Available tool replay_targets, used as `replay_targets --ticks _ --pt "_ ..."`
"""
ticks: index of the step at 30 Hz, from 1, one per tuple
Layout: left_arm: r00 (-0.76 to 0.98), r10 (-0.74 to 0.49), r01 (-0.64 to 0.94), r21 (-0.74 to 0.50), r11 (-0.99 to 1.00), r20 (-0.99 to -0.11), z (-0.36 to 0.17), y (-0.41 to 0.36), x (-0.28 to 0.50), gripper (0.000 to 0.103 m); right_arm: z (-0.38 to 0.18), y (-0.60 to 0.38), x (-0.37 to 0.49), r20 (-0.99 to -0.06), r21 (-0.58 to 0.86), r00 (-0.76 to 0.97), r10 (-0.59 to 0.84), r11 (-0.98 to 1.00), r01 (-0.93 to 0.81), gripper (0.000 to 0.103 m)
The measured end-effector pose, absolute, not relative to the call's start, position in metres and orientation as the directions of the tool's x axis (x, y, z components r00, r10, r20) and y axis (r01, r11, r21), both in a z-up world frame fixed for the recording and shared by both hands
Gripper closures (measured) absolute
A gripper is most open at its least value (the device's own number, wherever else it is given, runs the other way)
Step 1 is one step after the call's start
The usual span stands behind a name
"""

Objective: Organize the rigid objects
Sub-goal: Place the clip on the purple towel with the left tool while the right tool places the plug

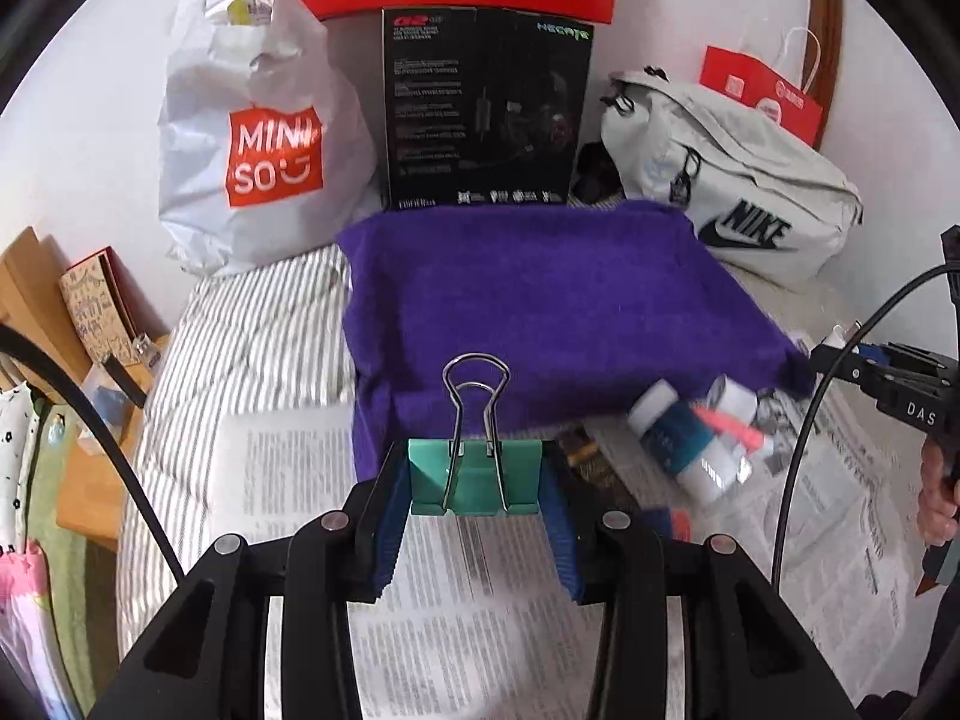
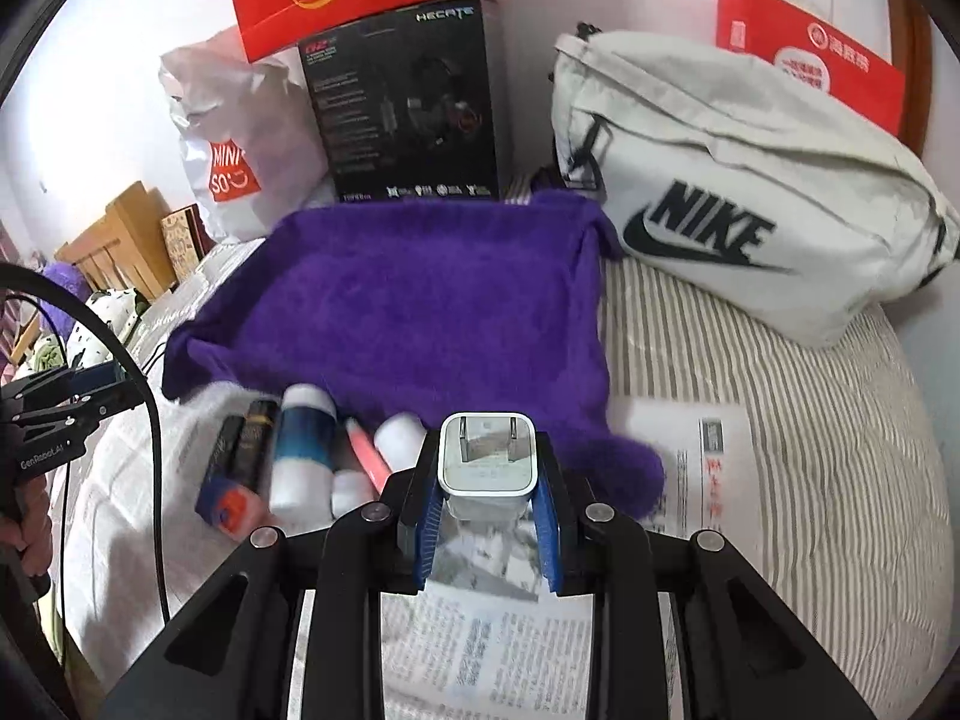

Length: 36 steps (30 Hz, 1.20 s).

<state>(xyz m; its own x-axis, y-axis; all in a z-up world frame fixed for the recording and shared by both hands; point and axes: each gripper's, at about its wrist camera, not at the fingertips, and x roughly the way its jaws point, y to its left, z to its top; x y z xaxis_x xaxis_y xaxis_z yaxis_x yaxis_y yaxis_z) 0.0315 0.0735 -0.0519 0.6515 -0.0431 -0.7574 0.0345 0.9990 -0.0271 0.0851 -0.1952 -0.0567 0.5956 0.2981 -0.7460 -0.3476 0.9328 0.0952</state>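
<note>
Left wrist view: the left tool (image 1: 477, 489) is closed on a teal binder clip (image 1: 477, 477), its blue ribbed pads pressing the clip's smooth painted-metal sides while the bent wire handles stand upright. The clip hangs just in front of the purple towel's (image 1: 540, 312) near edge, above the newspaper (image 1: 468, 600). The towel, a fuzzy, thick rectangle, carries nothing I can see, so I judge that sorting has barely begun. To the right of the towel's near corner lies a loose heap: a white-and-teal plastic bottle (image 1: 684, 438), cylindrical and glossy, and a slim pink pen-like stick (image 1: 729, 426).

Right wrist view: the right tool (image 2: 487, 483) is clamped on a white charger plug (image 2: 487, 462), a rounded hard-plastic block with two flat metal prongs facing up, held in front of the towel's near edge. Left of it, touching the towel's front hem, the bottle, stick, a small white cylinder (image 2: 399, 432) and a dark tube (image 2: 249, 444) lie on the bed's paper, not yet tidied. Two items are in hand; several remain.
</note>
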Motion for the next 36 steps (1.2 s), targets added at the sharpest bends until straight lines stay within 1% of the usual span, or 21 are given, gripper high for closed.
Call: replay_targets --ticks 3,7,13,16,19,25,29,36 --pt "0.657 -0.057 0.038 -0.042 0.998 -0.752 -0.043 0.077 0.044 0.064 -0.047 -0.189 0.099 -0.744 0.088 0.598 0.296 0.932 -0.353 0.076" --pt "0.653 -0.107 0.049 -0.100 0.994 -0.749 -0.037 0.085 0.067 0.064 -0.034 -0.179 0.120 -0.737 0.073 0.608 0.296 0.929 -0.364 0.076" --pt "0.637 -0.104 0.046 -0.097 0.994 -0.764 -0.040 0.089 0.103 0.064 -0.030 -0.167 0.157 -0.736 0.051 0.615 0.281 0.930 -0.364 0.076" --pt "0.627 -0.103 0.044 -0.097 0.994 -0.772 -0.046 0.091 0.122 0.064 -0.036 -0.163 0.176 -0.748 0.041 0.609 0.262 0.935 -0.351 0.076" --pt "0.611 -0.083 0.008 -0.099 0.995 -0.787 -0.056 0.094 0.143 0.064 -0.045 -0.159 0.194 -0.761 0.031 0.601 0.245 0.939 -0.343 0.076" --pt "0.593 -0.126 0.016 -0.145 0.989 -0.795 -0.075 0.088 0.179 0.064 -0.064 -0.148 0.228 -0.782 0.014 0.580 0.227 0.937 -0.349 0.076" --pt "0.586 -0.145 0.038 -0.151 0.988 -0.797 -0.085 0.080 0.200 0.064 -0.074 -0.141 0.249 -0.788 0.024 0.567 0.238 0.933 -0.359 0.076" --pt "0.554 -0.157 0.023 -0.173 0.985 -0.818 -0.105 0.076 0.232 0.064 -0.102 -0.135 0.285 -0.841 0.047 0.497 0.214 0.944 -0.327 0.076"
